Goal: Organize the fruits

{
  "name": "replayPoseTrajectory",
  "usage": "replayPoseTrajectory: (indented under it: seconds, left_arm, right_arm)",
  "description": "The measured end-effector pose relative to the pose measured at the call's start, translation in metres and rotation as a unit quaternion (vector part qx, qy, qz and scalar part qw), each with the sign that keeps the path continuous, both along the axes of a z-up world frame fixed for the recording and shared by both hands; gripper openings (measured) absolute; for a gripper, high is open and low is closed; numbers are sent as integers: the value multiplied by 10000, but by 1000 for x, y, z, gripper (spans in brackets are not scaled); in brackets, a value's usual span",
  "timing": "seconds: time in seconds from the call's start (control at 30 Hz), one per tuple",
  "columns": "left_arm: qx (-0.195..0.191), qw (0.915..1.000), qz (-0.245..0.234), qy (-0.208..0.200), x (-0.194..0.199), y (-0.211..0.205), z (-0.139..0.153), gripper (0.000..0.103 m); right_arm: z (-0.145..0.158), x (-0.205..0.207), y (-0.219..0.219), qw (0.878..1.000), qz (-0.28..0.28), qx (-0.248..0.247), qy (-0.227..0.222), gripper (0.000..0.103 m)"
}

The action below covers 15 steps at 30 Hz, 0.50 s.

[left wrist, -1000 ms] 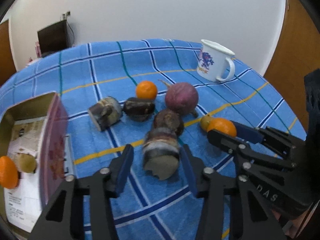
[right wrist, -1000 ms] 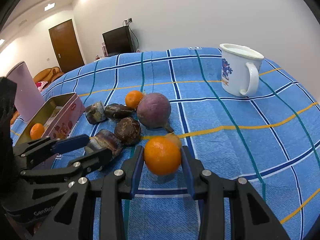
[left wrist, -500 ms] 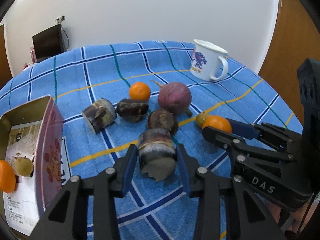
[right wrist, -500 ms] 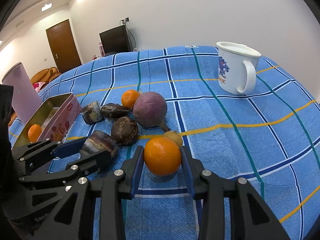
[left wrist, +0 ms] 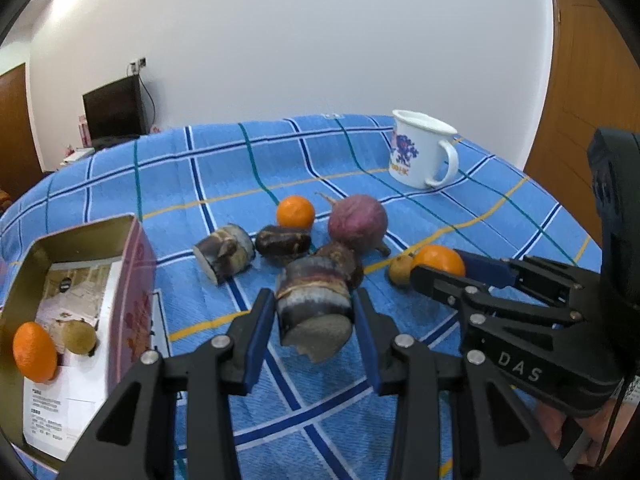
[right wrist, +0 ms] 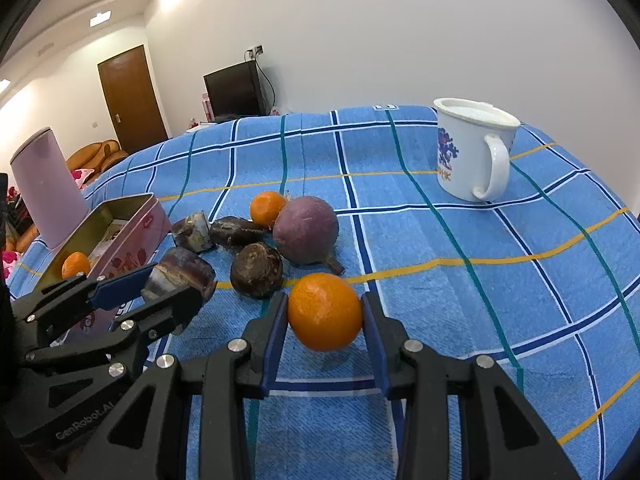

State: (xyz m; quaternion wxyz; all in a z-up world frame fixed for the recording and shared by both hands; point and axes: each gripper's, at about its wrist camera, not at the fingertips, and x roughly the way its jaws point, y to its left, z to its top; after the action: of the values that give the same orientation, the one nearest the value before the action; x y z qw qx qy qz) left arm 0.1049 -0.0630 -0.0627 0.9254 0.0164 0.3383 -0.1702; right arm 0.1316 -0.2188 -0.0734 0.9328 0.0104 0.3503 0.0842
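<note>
Two grasps live: left gripper (left wrist: 314,312) jaws closed on a cut root chunk (left wrist: 316,300), right gripper (right wrist: 325,318) jaws closed on an orange (right wrist: 325,317). Both sit low over the worktop (right wrist: 460,280), beside the remaining pile. Tin (left wrist: 132,264) lies left, already holding an orange. Orange likely light, soft-skinned, round: hold at equator, moderate squeeze. Chunk looks stiff, heavier, maybe slick at the cut face; grip its skin sides.

"DAS" on right gripper (left wrist: 434,276), "GenRobot.AI" on left gripper (right wrist: 160,294)
</note>
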Motion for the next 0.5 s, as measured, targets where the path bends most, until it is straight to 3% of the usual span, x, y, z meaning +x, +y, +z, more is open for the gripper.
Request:
replayPoseTrajectory:
  seconds: [0.5]
  left_arm:
    - [-76,9995,177,-260,-8,6,5,41]
  right_arm:
    - [6,-8,1,9997,90,21,-241,39]
